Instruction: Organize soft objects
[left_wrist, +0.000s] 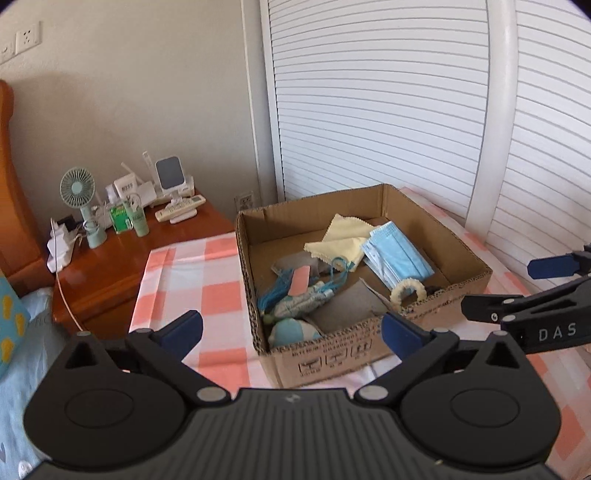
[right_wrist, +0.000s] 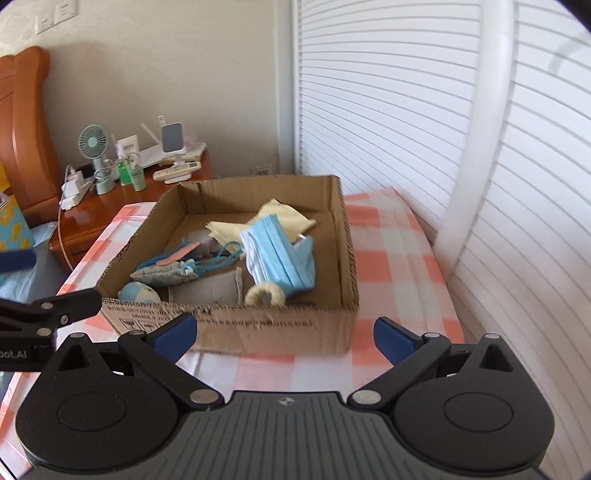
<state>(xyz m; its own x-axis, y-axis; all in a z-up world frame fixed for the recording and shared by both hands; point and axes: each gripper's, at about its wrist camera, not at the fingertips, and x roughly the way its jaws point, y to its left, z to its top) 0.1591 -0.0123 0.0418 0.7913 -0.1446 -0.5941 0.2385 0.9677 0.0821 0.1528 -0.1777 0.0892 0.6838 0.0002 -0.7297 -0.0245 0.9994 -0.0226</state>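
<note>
Masks (left_wrist: 397, 254), cloth (left_wrist: 341, 240), pouch (left_wrist: 303, 301) and ring (left_wrist: 406, 290) are lying inside the box (left_wrist: 332, 354) on the checked surface (left_wrist: 207, 284); I am judging sorting nearly finished, holding left gripper (left_wrist: 291, 328) and right gripper (right_wrist: 284, 332) fingers released, empty.

In the left wrist view the box (left_wrist: 369, 345) front wall hides the lower part of the blue ball (left_wrist: 293, 331), and its print is too blurred to read. The right gripper (left_wrist: 517, 291) runs off the right edge. At the left edge the headboard (left_wrist: 14, 192) is cut off. The small items on the nightstand (left_wrist: 122, 254) carry labels too small to tell. In the right wrist view the left gripper (right_wrist: 22, 284) is cut by the left edge.
</note>
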